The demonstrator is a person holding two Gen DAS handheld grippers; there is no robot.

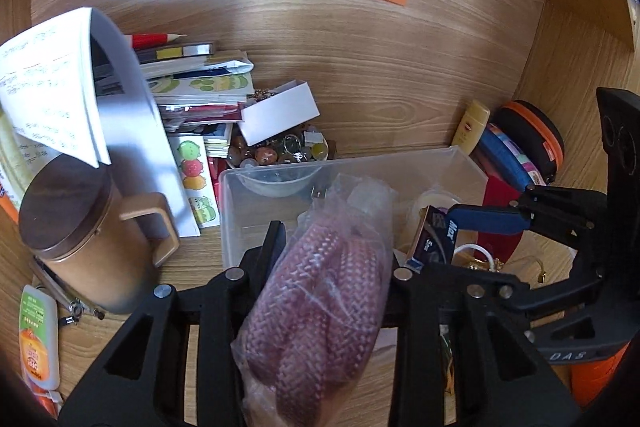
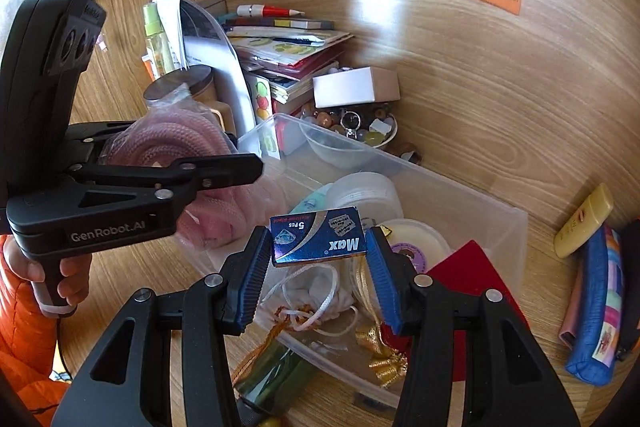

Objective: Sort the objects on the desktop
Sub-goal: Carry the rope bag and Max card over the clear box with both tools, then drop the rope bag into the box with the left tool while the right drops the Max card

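My left gripper (image 1: 340, 255) is shut on a clear plastic bag of coiled pink rope (image 1: 320, 291), held over the near wall of a clear plastic box (image 1: 240, 211). The right wrist view shows that left gripper (image 2: 236, 153) and the rope bag (image 2: 180, 143) at the box's left end. My right gripper (image 2: 318, 253) is shut on a small blue "Max" blade packet (image 2: 318, 237), its blue pads (image 2: 252, 275) pressing both ends, above the clear box (image 2: 500, 239). From the left wrist view the right gripper (image 1: 440, 239) and packet (image 1: 434, 235) hang over the box's right half.
Inside the box lie round white tubs (image 2: 364, 191), a white drawstring pouch (image 2: 316, 291) and gold ribbon. A lidded brown mug (image 1: 80, 223), stacked booklets (image 1: 200, 87), a white carton (image 1: 280, 111) and a bead bowl (image 1: 280, 151) crowd the back. A pencil case (image 2: 596, 311) lies right.
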